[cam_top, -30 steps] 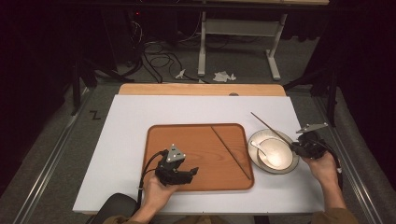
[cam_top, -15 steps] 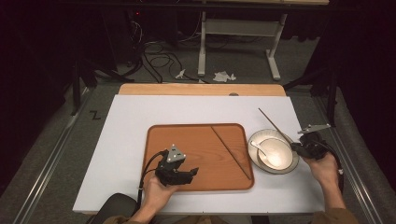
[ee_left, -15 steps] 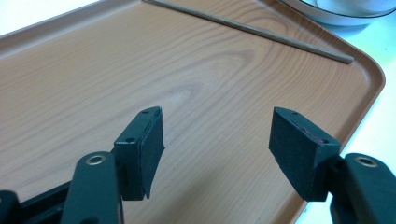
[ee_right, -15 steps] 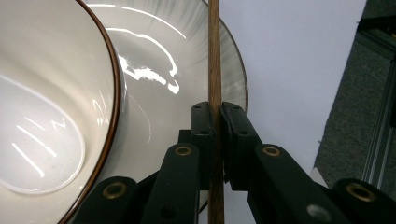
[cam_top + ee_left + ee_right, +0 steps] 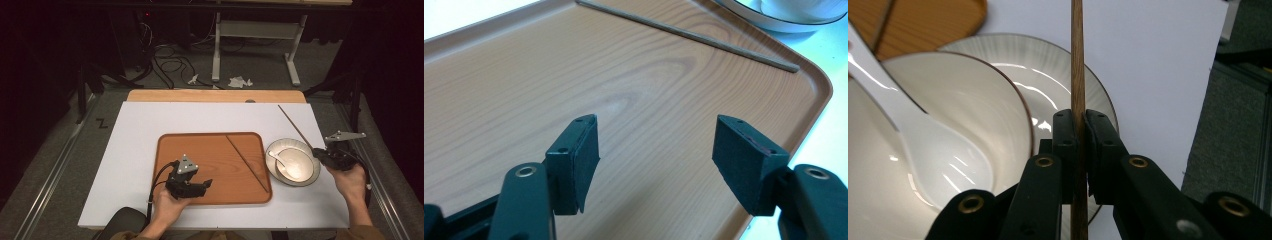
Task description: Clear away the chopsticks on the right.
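Note:
My right gripper [image 5: 320, 155] [image 5: 1079, 125] is shut on a thin wooden chopstick [image 5: 295, 125] [image 5: 1077, 50], which slants away toward the table's far right. It hangs just right of a white bowl [image 5: 297, 162] [image 5: 973, 90] that holds a white spoon [image 5: 277, 160] [image 5: 923, 140] and stands on a ribbed plate [image 5: 272, 149] [image 5: 1058, 65]. A second chopstick [image 5: 247, 160] [image 5: 689, 35] lies slantwise on the wooden tray [image 5: 200, 150] [image 5: 549, 85]. My left gripper [image 5: 206, 184] [image 5: 656, 155] is open just above the tray's near part, with nothing between its jaws.
The tray and plate rest on a white board [image 5: 140, 150] over a wooden table [image 5: 210, 96]. Bare white board lies left of the tray and behind it. Cables and a desk frame [image 5: 255, 30] stand on the floor beyond.
The right gripper has closed on the chopstick and risen a little. The chopstick's far end has swung up and away from the board. The left gripper has stayed put.

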The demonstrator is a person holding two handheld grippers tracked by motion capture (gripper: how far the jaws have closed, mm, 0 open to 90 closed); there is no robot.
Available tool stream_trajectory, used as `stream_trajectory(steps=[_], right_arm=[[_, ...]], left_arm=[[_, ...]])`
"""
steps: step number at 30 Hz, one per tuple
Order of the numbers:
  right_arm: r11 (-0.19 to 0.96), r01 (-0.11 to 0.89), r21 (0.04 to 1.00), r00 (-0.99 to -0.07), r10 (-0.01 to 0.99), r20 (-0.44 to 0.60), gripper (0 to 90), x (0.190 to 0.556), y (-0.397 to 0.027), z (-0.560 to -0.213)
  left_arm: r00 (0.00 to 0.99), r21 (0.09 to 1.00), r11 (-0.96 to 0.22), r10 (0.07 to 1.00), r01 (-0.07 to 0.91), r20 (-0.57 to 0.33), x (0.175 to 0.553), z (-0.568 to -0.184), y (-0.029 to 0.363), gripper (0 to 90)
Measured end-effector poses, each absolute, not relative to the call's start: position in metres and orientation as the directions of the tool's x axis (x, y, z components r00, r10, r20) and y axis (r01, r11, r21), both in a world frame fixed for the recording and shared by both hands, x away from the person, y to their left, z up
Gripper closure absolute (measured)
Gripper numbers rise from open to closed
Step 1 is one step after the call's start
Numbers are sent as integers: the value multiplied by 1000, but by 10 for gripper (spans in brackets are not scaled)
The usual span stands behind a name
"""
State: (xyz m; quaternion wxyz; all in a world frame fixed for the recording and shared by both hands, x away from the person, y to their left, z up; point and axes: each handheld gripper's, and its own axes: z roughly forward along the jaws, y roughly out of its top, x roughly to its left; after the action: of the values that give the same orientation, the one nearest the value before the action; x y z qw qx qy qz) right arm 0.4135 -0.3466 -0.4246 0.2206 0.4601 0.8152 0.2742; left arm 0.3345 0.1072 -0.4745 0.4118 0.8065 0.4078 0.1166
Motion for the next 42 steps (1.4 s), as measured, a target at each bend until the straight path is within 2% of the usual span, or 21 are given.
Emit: stream_trajectory(steps=[7,14,18,22,30,34,42], right_arm=[[495,559,665,-550,822,-150,851,390,-315,-405],[500,497,709,-633,768,-98,850,371,-283,-389],[570,469,675,-708,700,-99,849,366,-250,-400],[599,462,654,-734,672,-99,849,362,-228,-407],[600,492,631,-737,673,-66,848,359,-208,-423],[614,520,594,-740,671,-46,847,360,-196,-437],[667,562,490,-732,677,-82,845,365,-178,-464]], left_arm=[[642,759,-333,753,559,-142,334,-475,107,351],[641,754,-339,755,563,-139,335,-476,106,351],[640,759,-333,756,560,-141,334,-475,106,351],[642,763,-331,754,556,-140,333,-474,108,351],[644,763,-336,753,552,-134,332,-473,107,351],[640,764,-330,756,554,-137,333,-473,108,351],[646,763,-341,752,549,-129,331,-472,107,351]])
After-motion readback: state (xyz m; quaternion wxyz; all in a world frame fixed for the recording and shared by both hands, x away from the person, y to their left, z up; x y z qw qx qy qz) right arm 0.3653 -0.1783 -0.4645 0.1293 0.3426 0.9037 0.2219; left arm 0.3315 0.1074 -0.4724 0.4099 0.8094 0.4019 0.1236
